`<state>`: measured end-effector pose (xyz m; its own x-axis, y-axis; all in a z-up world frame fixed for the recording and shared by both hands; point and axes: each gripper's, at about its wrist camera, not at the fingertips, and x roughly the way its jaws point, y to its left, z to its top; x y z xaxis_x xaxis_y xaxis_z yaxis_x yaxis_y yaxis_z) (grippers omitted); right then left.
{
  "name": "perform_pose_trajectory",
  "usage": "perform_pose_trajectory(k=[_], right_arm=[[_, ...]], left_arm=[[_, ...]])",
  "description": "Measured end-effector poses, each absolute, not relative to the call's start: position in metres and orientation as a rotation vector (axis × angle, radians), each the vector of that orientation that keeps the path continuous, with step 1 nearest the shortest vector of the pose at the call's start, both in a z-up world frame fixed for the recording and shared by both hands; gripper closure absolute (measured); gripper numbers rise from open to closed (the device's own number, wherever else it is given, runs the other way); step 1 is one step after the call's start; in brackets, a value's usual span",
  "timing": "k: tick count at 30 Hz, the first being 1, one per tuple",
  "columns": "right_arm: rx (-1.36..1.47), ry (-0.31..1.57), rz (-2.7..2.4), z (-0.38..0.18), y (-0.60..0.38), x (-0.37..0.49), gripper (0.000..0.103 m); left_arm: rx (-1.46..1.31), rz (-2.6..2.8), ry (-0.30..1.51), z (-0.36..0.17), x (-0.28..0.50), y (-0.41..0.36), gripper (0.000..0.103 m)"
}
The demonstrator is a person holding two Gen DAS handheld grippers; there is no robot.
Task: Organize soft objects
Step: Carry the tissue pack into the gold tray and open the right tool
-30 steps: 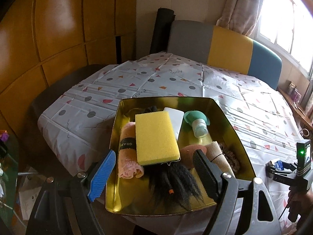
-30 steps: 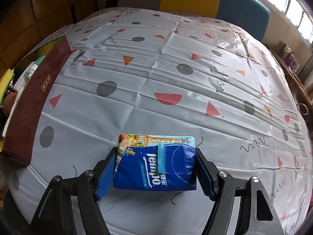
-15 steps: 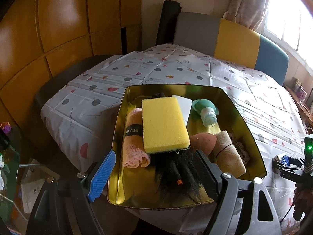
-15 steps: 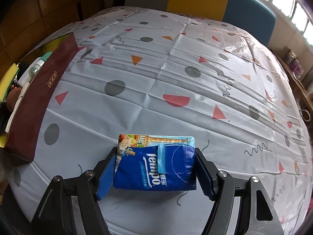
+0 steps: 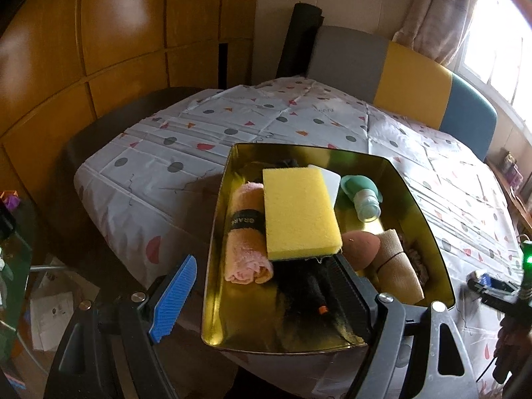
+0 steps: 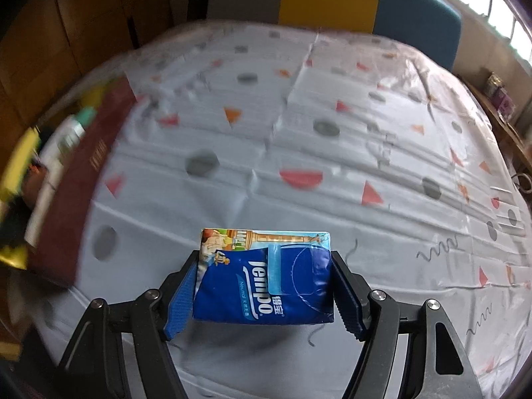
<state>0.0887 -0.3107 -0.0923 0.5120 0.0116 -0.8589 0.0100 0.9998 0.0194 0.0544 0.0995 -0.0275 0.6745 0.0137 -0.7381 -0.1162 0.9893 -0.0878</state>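
My right gripper (image 6: 266, 294) is shut on a blue Tempo tissue pack (image 6: 264, 282) and holds it above the patterned tablecloth. My left gripper (image 5: 262, 296) is open and empty, hovering over the near left corner of a gold tin tray (image 5: 429, 229). The tray holds a yellow sponge (image 5: 299, 211), a rolled pink towel (image 5: 244, 249), black hair (image 5: 306, 296), a green-capped bottle (image 5: 362, 196), a brown makeup sponge (image 5: 360, 247) and a beige bandage roll (image 5: 397, 266). The tray's dark red side (image 6: 76, 186) shows blurred at the left of the right wrist view.
The table with the white patterned cloth (image 6: 299, 133) stretches ahead. A bench with grey, yellow and blue back (image 5: 399, 76) stands behind it. Wooden wall panels (image 5: 99, 50) are at left. The right gripper's handle with a green light (image 5: 525, 266) shows at the right edge.
My left gripper has drawn back and left, so the tray sits further right. My right gripper has lifted and swung with the tissue pack; its view is now blurred.
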Motion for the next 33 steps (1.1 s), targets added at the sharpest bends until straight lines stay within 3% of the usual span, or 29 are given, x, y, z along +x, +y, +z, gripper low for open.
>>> perform_pose_trajectory(k=[12,19,25,33], right_arm=[[-0.097,0.856,0.416,-0.023,-0.154,0.083,0.03],[-0.267,0.972,0.533,-0.063,-0.066,0.095,0.03],[-0.253,1.026,0.511,-0.088,-0.059,0.102,0.027],[-0.232,1.011,0.457,-0.09,-0.064,0.11,0.015]], left_arm=[[-0.152,0.062,0.819,-0.028,0.054,0.108,0.02],[-0.153,0.053,0.814,-0.025,0.052,0.112,0.02],[-0.154,0.064,0.815,-0.026,0.051,0.118,0.02],[-0.158,0.065,0.825,-0.029,0.051,0.12,0.02]])
